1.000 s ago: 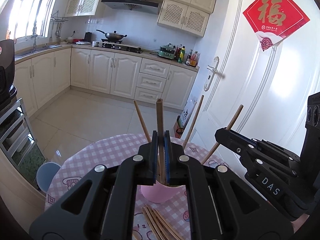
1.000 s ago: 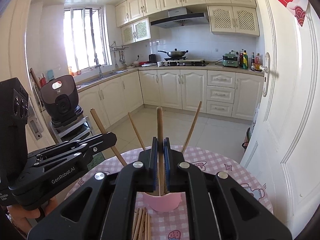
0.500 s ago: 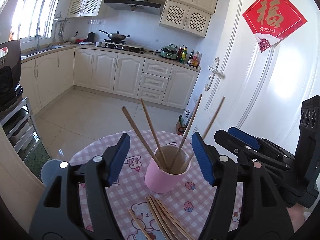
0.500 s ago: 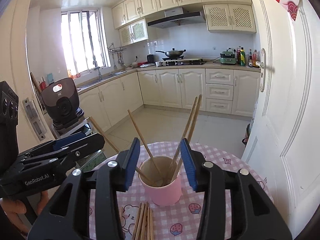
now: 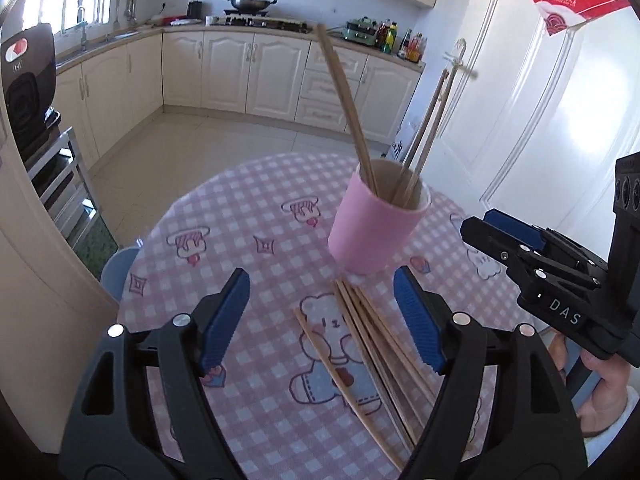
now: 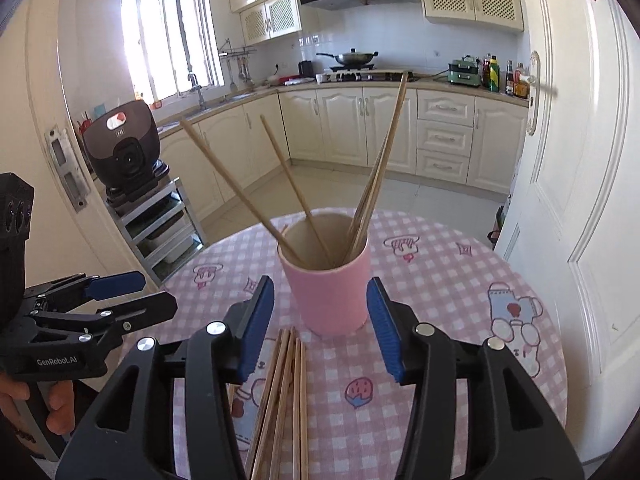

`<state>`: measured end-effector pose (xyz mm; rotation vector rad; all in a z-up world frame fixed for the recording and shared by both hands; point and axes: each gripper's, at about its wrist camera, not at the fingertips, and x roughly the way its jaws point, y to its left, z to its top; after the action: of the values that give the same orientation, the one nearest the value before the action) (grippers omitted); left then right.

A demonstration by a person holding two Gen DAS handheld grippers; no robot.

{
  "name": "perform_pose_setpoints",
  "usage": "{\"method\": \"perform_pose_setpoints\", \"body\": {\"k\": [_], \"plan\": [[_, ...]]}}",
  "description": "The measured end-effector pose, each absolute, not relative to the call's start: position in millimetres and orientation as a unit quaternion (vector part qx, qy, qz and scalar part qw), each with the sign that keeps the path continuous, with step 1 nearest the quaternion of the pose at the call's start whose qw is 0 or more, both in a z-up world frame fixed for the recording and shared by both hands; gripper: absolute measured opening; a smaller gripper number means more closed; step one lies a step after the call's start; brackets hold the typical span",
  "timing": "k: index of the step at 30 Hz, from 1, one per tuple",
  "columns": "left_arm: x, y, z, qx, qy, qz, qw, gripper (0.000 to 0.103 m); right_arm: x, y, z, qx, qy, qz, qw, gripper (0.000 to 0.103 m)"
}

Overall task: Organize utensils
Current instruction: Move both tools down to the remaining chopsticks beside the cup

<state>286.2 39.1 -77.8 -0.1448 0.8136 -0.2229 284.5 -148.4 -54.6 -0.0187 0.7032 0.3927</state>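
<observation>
A pink cup (image 5: 376,222) (image 6: 330,286) stands on the round pink checked table (image 5: 256,216) (image 6: 440,264) with several wooden chopsticks (image 5: 344,92) (image 6: 384,152) leaning in it. A loose bundle of chopsticks (image 5: 372,344) (image 6: 282,396) lies flat on the cloth just in front of the cup. My left gripper (image 5: 322,322) is open and empty above the loose bundle. My right gripper (image 6: 320,324) is open and empty, its jaws either side of the cup's near face, above the bundle's far ends. Each gripper shows in the other's view, the right (image 5: 560,276) and the left (image 6: 84,312).
A white door (image 6: 592,200) stands close on the right of the table. A metal rack with a black appliance (image 6: 124,152) stands on the left. A blue stool (image 5: 118,268) sits beside the table's left edge. Kitchen cabinets (image 6: 400,132) line the far wall.
Both grippers were shut on upright chopsticks over the cup; they opened, the chopsticks dropped into the cup, and both grippers have pulled back and tilted down toward the loose bundle.
</observation>
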Motion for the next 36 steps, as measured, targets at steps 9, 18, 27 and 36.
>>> {"method": "perform_pose_setpoints", "body": {"k": [9, 18, 27, 36], "plan": [[291, 27, -138, -0.074, 0.480, -0.098, 0.869, 0.065, 288, -134, -113, -0.058, 0.447, 0.192, 0.872, 0.046], [303, 21, -169, -0.083, 0.518, -0.098, 0.846, 0.034, 293, -135, -140, -0.076, 0.492, 0.198, 0.845, 0.030], [308, 18, -178, -0.083, 0.520, -0.095, 0.845, 0.029, 303, -125, -151, -0.080, 0.506, 0.208, 0.833, 0.025], [309, 17, -178, -0.079, 0.519, -0.112, 0.844, 0.012, 307, -117, -150, -0.085, 0.507, 0.217, 0.829, 0.023]]}}
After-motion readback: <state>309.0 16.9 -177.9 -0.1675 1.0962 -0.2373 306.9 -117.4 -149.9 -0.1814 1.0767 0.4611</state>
